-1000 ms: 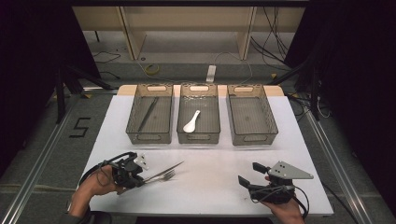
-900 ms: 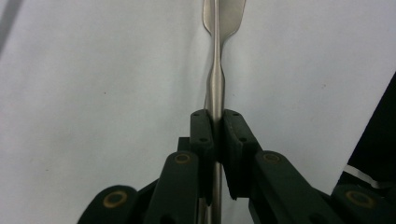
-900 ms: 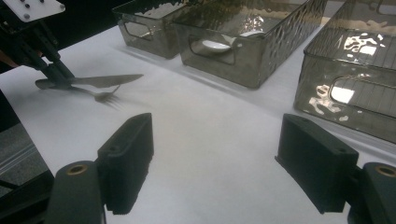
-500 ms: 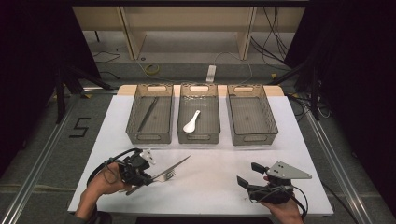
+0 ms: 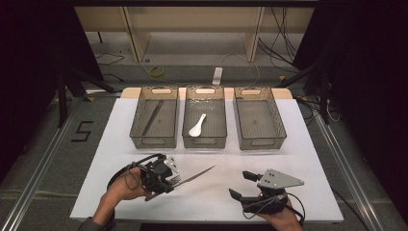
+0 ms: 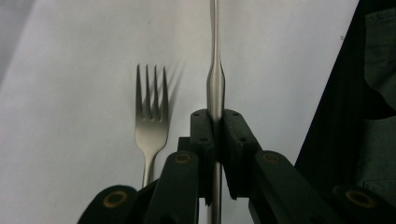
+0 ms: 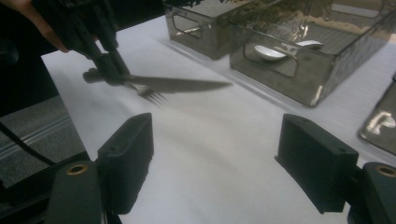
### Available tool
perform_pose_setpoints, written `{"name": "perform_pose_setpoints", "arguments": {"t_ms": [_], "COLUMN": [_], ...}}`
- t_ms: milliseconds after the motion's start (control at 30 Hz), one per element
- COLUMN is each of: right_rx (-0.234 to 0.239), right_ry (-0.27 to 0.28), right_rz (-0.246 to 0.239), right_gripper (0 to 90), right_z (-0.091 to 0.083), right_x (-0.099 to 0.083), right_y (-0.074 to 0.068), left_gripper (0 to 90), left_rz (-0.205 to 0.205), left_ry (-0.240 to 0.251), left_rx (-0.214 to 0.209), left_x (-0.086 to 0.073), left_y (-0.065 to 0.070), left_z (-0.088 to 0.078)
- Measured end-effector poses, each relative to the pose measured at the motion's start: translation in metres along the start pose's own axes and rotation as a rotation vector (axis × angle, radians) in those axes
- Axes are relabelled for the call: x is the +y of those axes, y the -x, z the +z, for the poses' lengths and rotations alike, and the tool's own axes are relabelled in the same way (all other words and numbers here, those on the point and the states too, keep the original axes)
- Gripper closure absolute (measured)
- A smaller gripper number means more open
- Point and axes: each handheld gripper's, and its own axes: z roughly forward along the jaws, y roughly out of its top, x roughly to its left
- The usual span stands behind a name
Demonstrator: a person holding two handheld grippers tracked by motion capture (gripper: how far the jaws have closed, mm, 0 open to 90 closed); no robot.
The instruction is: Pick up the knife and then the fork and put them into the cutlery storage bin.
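While I hold the left hand up, this is what I read off the views.
Knife: the knife (image 5: pixel 195 174) is clamped at its handle in my left gripper (image 6: pixel 215 126), its blade pointing right and away over the white table (image 5: pixel 298 144).
Left jaws: nearly shut, pads pressed on the handle from both sides.
Fork: the fork (image 6: pixel 152 123) lies flat on the table just beside the knife, under the gripper, free of the jaws.
Change: against the frame a second ago, the knife has come off the table, swung its tip farther up the table, and sits nearer the middle; the fork stays put.
Right jaws: my right gripper (image 7: pixel 215 154) stands wide open with nothing between the pads, low over the near right of the table.
Bins: three clear bins (image 5: pixel 253 120) in a row at the far side; the middle one holds a white spoon (image 5: pixel 197 126), the left one a dark stick.
Writing: a "5" (image 5: pixel 82 131) marked on the floor to the left.
View difference: the left gripper view gives the fork's four tines, which the high view blurs.
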Motion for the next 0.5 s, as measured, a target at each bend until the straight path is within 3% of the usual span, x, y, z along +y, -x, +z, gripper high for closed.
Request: {"name": "perform_pose_setpoints", "arguments": {"t_ms": [267, 500], "right_rx": [0.051, 0.096], "right_ry": [-0.016, -0.044], "right_rz": [-0.056, -0.106], "right_gripper": [27.8, 29.8], "right_z": [0.014, 0.027], "right_x": [0.014, 0.021], "right_y": [-0.012, -0.020], "left_gripper": [83.0, 83.0], "left_rz": [0.083, 0.129], "left_ry": [-0.010, -0.019], "left_rx": [-0.004, -0.013], "left_x": [0.022, 0.034], "left_y": [0.012, 0.017], "left_z": [0.006, 0.011]}}
